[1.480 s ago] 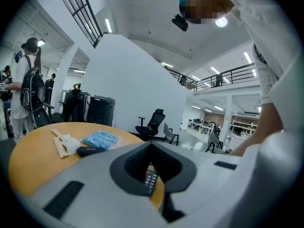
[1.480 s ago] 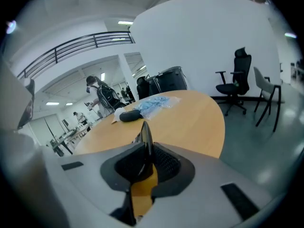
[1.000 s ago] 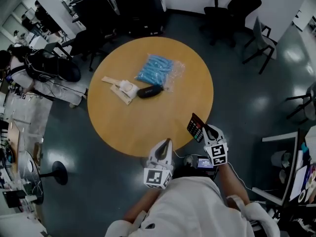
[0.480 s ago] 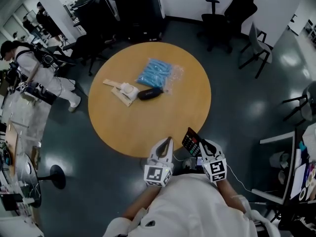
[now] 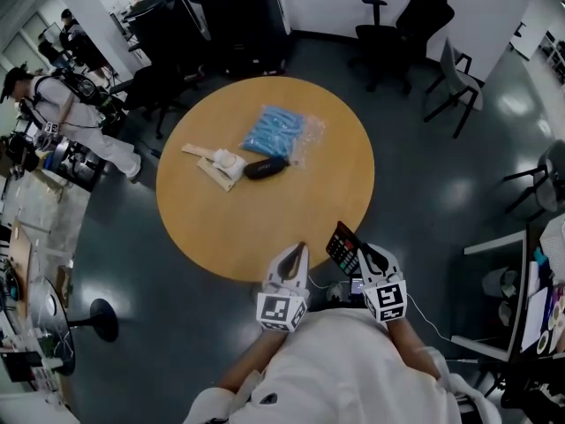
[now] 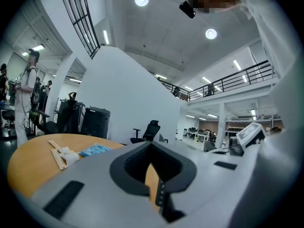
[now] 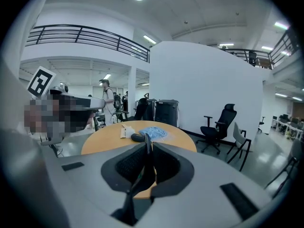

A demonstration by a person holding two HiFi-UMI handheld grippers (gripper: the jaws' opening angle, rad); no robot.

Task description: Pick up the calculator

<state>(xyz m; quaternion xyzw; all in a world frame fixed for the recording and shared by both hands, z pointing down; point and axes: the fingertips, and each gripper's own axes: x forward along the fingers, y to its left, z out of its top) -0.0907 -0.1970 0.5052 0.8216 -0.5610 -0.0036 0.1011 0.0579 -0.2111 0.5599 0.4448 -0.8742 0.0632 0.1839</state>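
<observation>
The calculator (image 5: pixel 343 246), black with coloured keys, hangs tilted over the near right rim of the round wooden table (image 5: pixel 265 210). My right gripper (image 5: pixel 364 250) is shut on it. In the right gripper view the calculator (image 7: pixel 142 167) shows edge-on, pinched between the jaws of the right gripper (image 7: pixel 148 147). My left gripper (image 5: pixel 300 251) is at the table's near edge, beside the right one, and holds nothing. In the left gripper view the left gripper (image 6: pixel 151 144) has its tips touching, with only bare table behind them.
On the far half of the table lie a blue plastic bag (image 5: pixel 277 131), a black pouch (image 5: pixel 266 167) and a white object on beige strips (image 5: pixel 221 161). Office chairs (image 5: pixel 402 20) stand beyond the table. A person (image 5: pixel 66 104) stands at the far left among desks.
My right gripper has drawn the calculator back toward the table's near rim and slightly up. The left gripper has stayed in place.
</observation>
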